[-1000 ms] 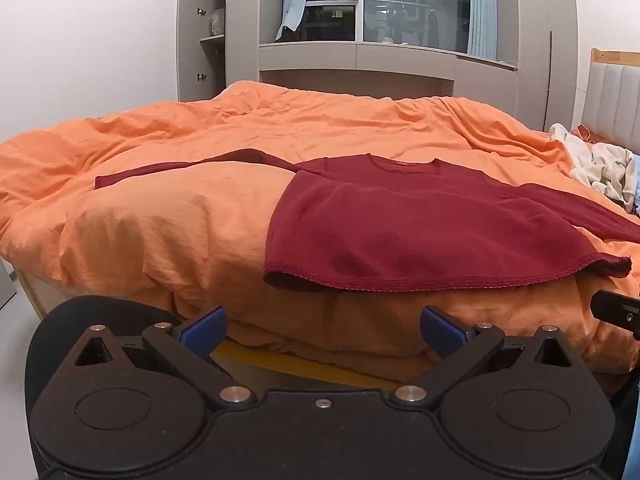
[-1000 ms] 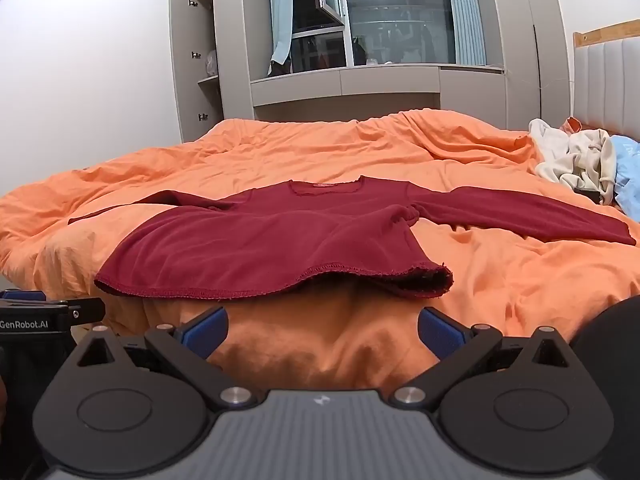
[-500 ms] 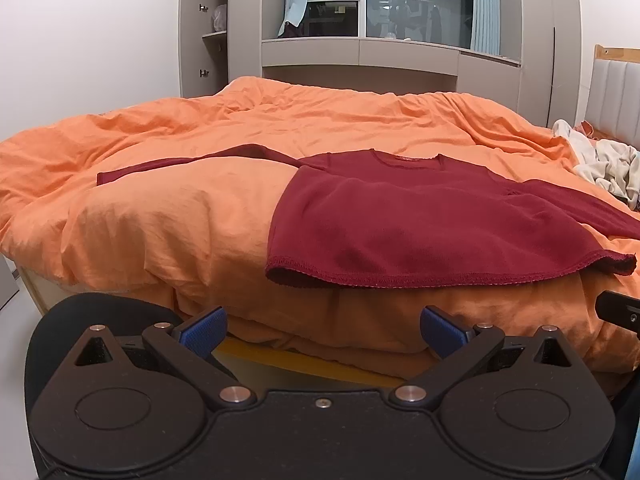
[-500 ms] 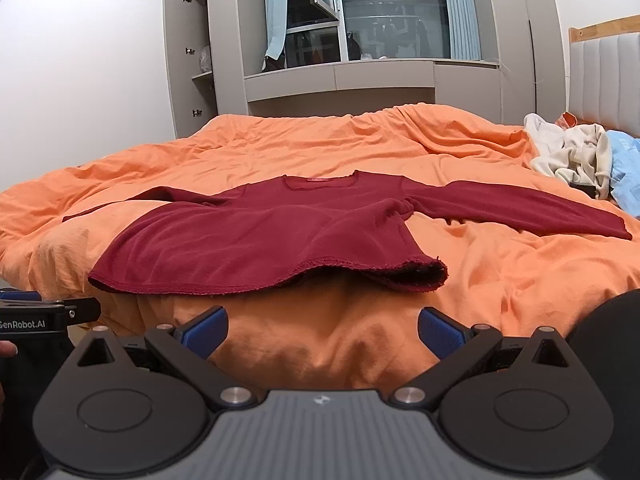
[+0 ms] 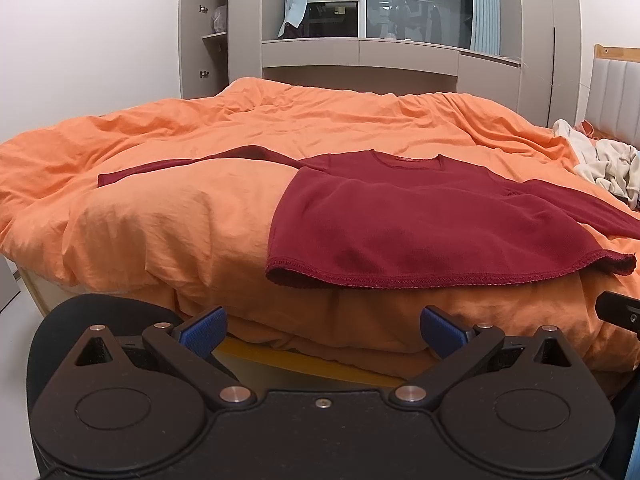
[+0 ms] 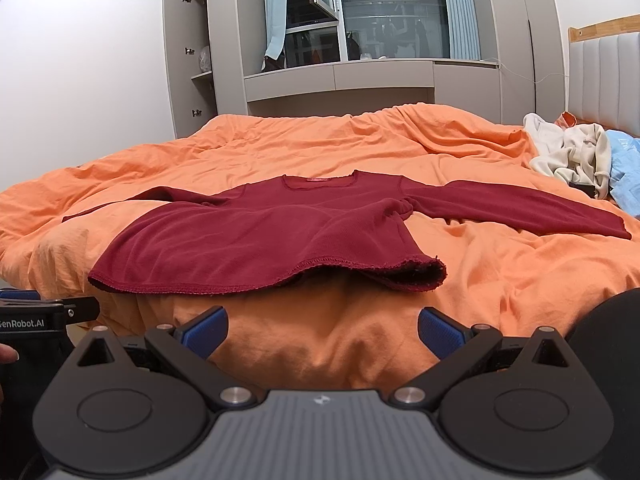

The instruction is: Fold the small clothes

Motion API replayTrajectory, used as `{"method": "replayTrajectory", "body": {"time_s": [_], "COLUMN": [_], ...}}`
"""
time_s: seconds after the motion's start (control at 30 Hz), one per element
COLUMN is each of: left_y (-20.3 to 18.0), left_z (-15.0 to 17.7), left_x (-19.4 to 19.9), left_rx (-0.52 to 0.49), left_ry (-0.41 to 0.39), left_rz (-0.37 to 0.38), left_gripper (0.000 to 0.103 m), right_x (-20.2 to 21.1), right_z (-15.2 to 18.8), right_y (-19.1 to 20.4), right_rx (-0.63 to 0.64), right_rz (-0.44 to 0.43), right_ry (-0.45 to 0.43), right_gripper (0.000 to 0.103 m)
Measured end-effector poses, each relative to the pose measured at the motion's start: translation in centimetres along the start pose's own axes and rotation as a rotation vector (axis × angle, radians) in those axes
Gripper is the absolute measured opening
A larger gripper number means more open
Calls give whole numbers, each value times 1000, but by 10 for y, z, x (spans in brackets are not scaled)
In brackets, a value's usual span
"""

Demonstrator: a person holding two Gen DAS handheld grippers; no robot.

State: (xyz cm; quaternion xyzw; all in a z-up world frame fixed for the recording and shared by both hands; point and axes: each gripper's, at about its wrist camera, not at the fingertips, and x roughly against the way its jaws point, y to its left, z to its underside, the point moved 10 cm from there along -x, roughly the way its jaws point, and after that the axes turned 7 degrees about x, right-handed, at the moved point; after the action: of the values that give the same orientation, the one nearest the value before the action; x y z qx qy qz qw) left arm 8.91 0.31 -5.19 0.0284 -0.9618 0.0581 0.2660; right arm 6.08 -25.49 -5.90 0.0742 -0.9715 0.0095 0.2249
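A dark red long-sleeved knit top (image 5: 420, 220) lies flat, neckline away, near the front edge of a rumpled orange duvet (image 5: 160, 208). The left gripper (image 5: 322, 330) hangs off the bed's edge, blue-padded jaws spread wide and empty, below the hem's left part. Only its view shows the left sleeve's full reach; the right sleeve runs out of frame. The right gripper (image 6: 322, 328), equally wide and empty, faces the hem's upturned right corner. Its view alone shows the whole right sleeve, a heap of cream clothes (image 6: 568, 152) and light blue fabric (image 6: 626, 172).
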Motion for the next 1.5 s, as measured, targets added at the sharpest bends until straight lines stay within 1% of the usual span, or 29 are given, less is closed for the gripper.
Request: {"method": "replayTrajectory", "body": {"time_s": [1.27, 1.5], "left_y": [0, -2], "left_z": [0, -5], "left_x": [0, 2], "left_rx": [-1, -19], "left_ry": [-1, -2], "left_rz": [0, -3], "left_gripper": [103, 103], "right_x": [0, 0], "right_z": [0, 0], "right_y": [1, 1], "right_rx": [-1, -9], "right_rz": [-5, -7], "right_ry": [-1, 6], "right_gripper": [103, 103]}}
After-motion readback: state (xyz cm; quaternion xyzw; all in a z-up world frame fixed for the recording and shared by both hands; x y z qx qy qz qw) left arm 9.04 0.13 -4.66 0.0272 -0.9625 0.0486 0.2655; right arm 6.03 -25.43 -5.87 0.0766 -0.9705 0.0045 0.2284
